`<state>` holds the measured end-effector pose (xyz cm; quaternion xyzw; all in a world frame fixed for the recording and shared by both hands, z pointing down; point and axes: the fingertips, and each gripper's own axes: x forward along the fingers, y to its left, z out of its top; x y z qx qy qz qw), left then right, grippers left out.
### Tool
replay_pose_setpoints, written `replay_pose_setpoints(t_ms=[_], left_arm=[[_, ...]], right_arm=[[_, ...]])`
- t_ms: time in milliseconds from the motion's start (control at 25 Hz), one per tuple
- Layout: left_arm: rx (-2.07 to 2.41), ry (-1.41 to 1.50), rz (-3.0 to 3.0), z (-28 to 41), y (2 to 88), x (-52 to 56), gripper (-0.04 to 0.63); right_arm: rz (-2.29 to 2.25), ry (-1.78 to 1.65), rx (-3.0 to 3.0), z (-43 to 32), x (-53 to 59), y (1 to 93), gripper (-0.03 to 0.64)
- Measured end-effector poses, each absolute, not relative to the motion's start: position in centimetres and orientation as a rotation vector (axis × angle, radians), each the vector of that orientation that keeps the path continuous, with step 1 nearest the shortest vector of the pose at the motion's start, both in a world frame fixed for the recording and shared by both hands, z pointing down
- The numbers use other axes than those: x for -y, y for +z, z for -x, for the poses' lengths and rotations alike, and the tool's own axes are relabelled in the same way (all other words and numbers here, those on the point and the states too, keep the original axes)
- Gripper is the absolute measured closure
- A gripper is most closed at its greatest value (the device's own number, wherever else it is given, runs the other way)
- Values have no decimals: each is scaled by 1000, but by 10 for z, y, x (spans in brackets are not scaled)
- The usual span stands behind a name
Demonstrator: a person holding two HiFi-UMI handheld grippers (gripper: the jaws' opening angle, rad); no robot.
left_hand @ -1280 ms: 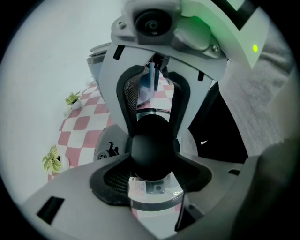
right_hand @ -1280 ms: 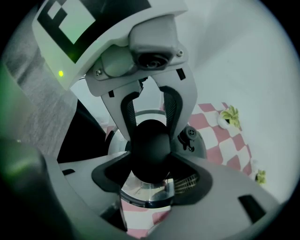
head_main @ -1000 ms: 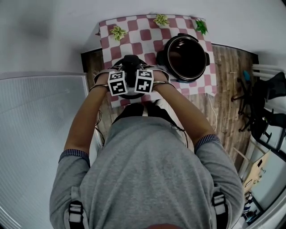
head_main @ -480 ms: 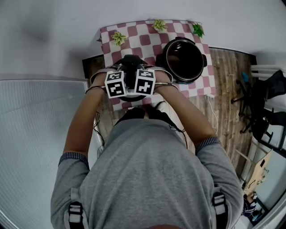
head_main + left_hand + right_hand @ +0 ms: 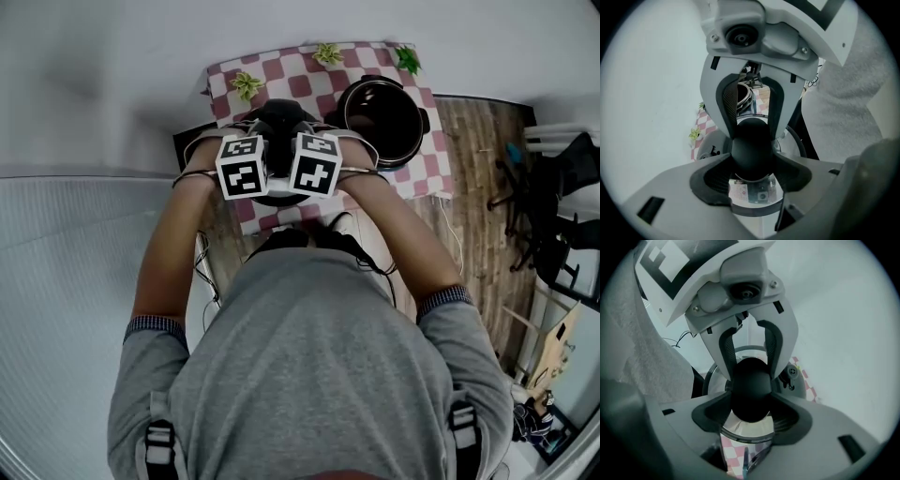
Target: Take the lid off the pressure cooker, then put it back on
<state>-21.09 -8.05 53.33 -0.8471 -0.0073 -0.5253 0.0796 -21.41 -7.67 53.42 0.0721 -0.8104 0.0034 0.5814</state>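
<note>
Both grippers hold the pressure cooker lid (image 5: 277,122) by its round black knob (image 5: 752,149), in the air over the left side of the checkered cloth. My left gripper (image 5: 753,164) is shut on the knob from one side, its marker cube (image 5: 242,167) facing up. From the opposite side my right gripper (image 5: 750,404) is shut on the same knob (image 5: 750,389), under its own cube (image 5: 315,164). The lid's metal rim and valve (image 5: 792,372) show behind the knob. The black cooker pot (image 5: 384,117) stands open on the cloth to the right.
The red-and-white checkered cloth (image 5: 281,75) covers a wooden table (image 5: 478,187). Three small green plants (image 5: 247,84) (image 5: 327,53) (image 5: 406,59) line its far edge. A black chair (image 5: 553,206) stands at the right. White wall and floor lie to the left.
Both grippers have risen together with the lid, lifting it up from the cloth. The pot has not moved.
</note>
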Motion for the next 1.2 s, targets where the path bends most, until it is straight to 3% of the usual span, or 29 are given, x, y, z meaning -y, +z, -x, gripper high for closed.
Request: replay_pose_setpoints(t_ms=[680,1200], left_arm=[[125,-1464,2430,137,483,109,299],[232,-1360,2400,41,474,135,307]], right_arm=[[-319,57,1890,140,105,483,347],[-427,134,1869,45,134,476,348]])
